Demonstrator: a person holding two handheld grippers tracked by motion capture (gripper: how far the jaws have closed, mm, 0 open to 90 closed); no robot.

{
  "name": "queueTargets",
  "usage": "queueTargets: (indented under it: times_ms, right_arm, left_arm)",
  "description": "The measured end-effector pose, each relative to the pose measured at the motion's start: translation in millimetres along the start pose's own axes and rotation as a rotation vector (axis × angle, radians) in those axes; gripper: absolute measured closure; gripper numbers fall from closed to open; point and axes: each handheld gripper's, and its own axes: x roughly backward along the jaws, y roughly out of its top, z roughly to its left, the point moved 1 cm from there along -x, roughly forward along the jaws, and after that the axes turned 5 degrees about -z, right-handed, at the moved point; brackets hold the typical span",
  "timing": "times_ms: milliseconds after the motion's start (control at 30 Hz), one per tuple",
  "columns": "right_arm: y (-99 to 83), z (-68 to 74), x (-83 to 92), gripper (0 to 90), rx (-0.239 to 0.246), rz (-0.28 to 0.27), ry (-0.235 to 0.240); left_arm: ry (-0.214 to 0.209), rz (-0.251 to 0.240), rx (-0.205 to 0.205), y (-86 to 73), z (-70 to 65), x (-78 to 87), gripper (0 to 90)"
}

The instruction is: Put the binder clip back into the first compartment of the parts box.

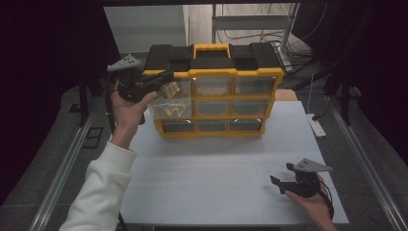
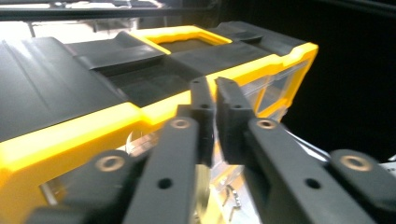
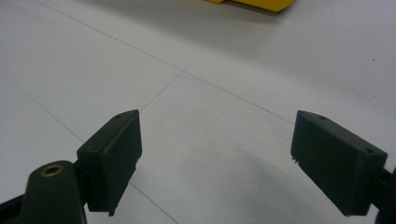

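Your left gripper (image 1: 166,77), jaws narrowly parted, sits at the organizer's (image 1: 214,96) pulled-out drawer (image 1: 171,103); right gripper (image 1: 284,175), wide and empty, rests well before it.

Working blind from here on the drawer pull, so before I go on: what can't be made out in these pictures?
- Contents of the pulled-out clear drawer: high view, pale pieces too small to name.
- What the left gripper has between its jaws: its own view is blurred up close; the narrow gap shows no clear object.
- Other drawers of the yellow organizer: glare hides the contents.
- Organizer in the right gripper view: cut off by the top edge.
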Motion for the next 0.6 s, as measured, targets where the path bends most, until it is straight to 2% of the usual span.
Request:
queueTargets:
  times_ms: [67, 167, 233, 300, 333, 533, 600]
  right_arm:
    - [0.1, 0.2, 0.1, 16.5, 0.000, 0.000, -0.001]
    - [0.2, 0.1, 0.4, 16.5, 0.003, 0.000, -0.003]
    - [0.2, 0.1, 0.4, 16.5, 0.002, 0.000, -0.003]
    - [0.3, 0.3, 0.5, 16.5, 0.002, 0.001, -0.003]
    - [0.3, 0.3, 0.6, 16.5, 0.003, 0.001, -0.002]
    - [0.4, 0.6, 1.0, 16.4, 0.004, 0.001, -0.009]
    - [0.6, 0.9, 1.1, 16.5, 0.004, 0.001, -0.009]
  left_arm:
    - [-0.019, -0.021, 0.005, 0.7, -2.4, 3.5, 58.1]
    - [-0.051, -0.039, 0.005, 1.3, -6.9, 10.4, 44.2]
    - [-0.078, -0.034, 0.010, -0.2, -11.6, 15.2, 37.5]
    - [-0.074, -0.034, 0.004, -1.7, -14.7, 17.3, 29.5]
    - [-0.071, -0.033, -0.009, -5.1, -20.8, 22.3, 28.3]
    - [-0.140, -0.018, -0.043, -25.1, -44.5, 41.5, 24.9]
    - [-0.150, -0.004, -0.052, -34.9, -50.8, 45.6, 24.7]
